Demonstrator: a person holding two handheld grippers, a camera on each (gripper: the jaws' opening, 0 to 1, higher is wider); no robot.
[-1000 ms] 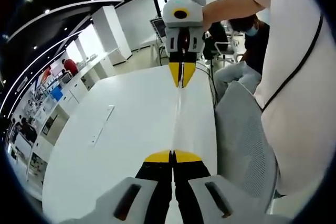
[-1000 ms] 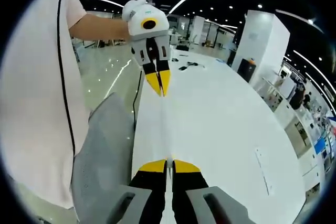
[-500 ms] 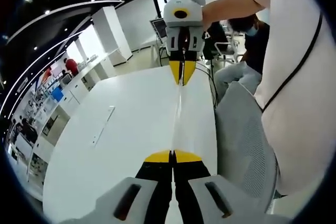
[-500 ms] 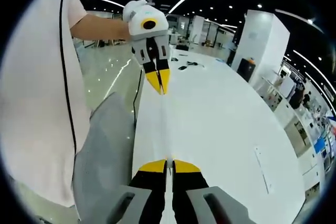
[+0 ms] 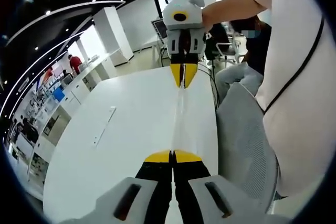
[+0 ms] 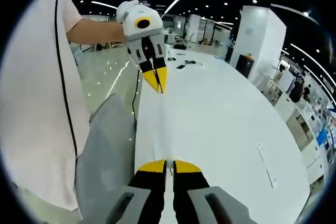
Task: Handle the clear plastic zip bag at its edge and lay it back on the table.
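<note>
Clear plastic zip bag (image 5: 178, 114) hangs stretched edge-on above the white table (image 5: 126, 129), between the two grippers. Left gripper (image 5: 172, 155) has its yellow-tipped jaws clamped together on one end of the bag edge; right gripper (image 6: 165, 164) is likewise pinched on the opposite end. A grey mesh chair back (image 6: 105, 150) stands just beside the table edge, next to the person's white shirt (image 6: 37, 103).

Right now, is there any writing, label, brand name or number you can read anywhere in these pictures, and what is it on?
None can be read.
The grippers, left gripper and right gripper, show no lettering.
The clear plastic zip bag, stretched edge-on between them, shows no print.
The thin strip on the white table: too small to tell.
</note>
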